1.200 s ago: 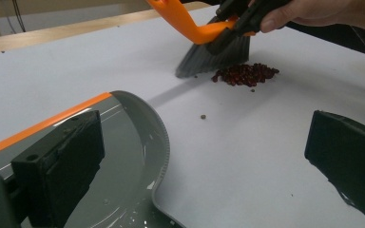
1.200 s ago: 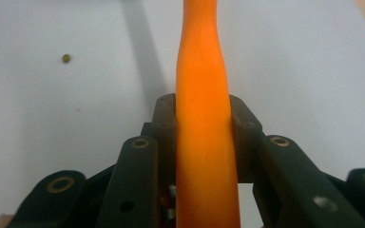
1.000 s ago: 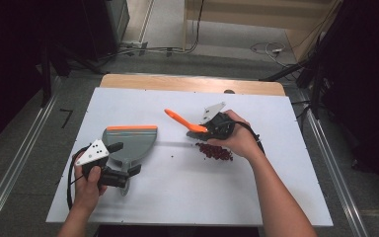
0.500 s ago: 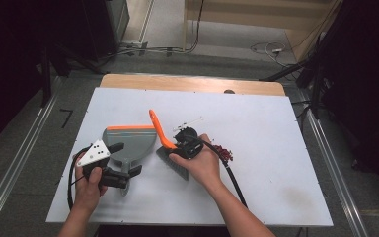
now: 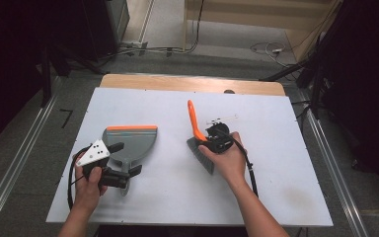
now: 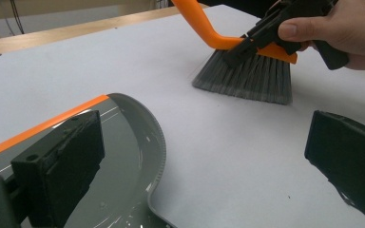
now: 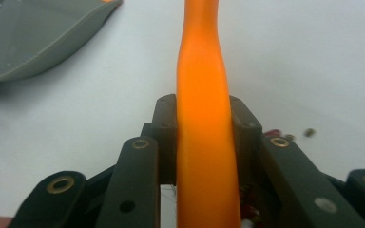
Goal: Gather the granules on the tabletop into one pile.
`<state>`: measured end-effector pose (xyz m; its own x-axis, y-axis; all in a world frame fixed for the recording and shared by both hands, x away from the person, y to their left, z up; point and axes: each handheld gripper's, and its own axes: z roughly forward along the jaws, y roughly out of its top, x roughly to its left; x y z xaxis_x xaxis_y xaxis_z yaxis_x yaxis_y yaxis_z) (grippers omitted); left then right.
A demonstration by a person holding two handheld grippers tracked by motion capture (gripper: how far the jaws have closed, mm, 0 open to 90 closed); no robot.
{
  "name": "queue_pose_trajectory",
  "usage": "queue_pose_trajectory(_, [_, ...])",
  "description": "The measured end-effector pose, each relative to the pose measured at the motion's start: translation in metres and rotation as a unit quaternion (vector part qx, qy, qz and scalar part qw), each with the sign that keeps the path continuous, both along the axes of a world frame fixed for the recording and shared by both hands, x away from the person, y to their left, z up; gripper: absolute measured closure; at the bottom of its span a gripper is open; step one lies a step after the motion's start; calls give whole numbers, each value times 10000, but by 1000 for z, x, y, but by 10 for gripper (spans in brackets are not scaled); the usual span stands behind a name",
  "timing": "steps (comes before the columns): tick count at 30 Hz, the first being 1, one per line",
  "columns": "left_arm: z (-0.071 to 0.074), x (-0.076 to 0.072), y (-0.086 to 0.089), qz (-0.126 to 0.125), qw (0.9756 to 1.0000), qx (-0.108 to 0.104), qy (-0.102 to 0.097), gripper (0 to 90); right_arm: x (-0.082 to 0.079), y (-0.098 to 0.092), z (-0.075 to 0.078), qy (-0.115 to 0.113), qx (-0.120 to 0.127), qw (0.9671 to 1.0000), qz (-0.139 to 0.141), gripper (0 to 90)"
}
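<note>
Swung back rightward since half a second ago, away from the dustpan, with the right gripper (image 5: 212, 140) and its brush (image 5: 200, 153).

Then, largest first:
- One white table (image 5: 276, 187), wooden strip along its far edge.
- One grey dustpan (image 5: 131, 140) with orange lip, left of centre; handle end under the left gripper (image 5: 123, 160), jaws wide apart, one over the pan, one over bare table.
- One brush, grey bristles on the table right of centre, orange handle (image 7: 202, 118) clamped tight between the right jaws, tilted up toward the far side.
- Few small dark crumbs (image 7: 309, 132) beside the right jaws.
</note>
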<state>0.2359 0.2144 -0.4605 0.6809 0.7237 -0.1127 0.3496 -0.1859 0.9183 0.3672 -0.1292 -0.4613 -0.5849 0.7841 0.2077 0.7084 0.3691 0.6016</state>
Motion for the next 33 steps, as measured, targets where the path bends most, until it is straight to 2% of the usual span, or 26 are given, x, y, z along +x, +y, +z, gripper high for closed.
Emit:
queue_pose_trajectory(4, [-1,0,-1,1,10000,8,11,0,1,-9,3,-87,14,10000,-22,682])
queue_pose_trajectory(7, [-1,0,-1,-5,10000,10,11,0,1,-16,10,-69,294,9995,-27,682])
queue_pose_trajectory(12, [-1,1,-1,-5,10000,14,11,0,-2,-23,20,-182,454,9988,-3,682])
queue_pose_trajectory(18, [-1,1,0,5,10000,21,5,0,-5,-32,27,-258,432,9987,59,682])
queue_pose_trajectory(26, [-2,1,0,24,10000,24,10,0,-8,-75,34,-399,549,9971,-357,682])
queue_pose_trajectory(33, [-2,1,0,38,10000,-4,-7,0,-16,-115,31,-500,607,9946,-675,682])
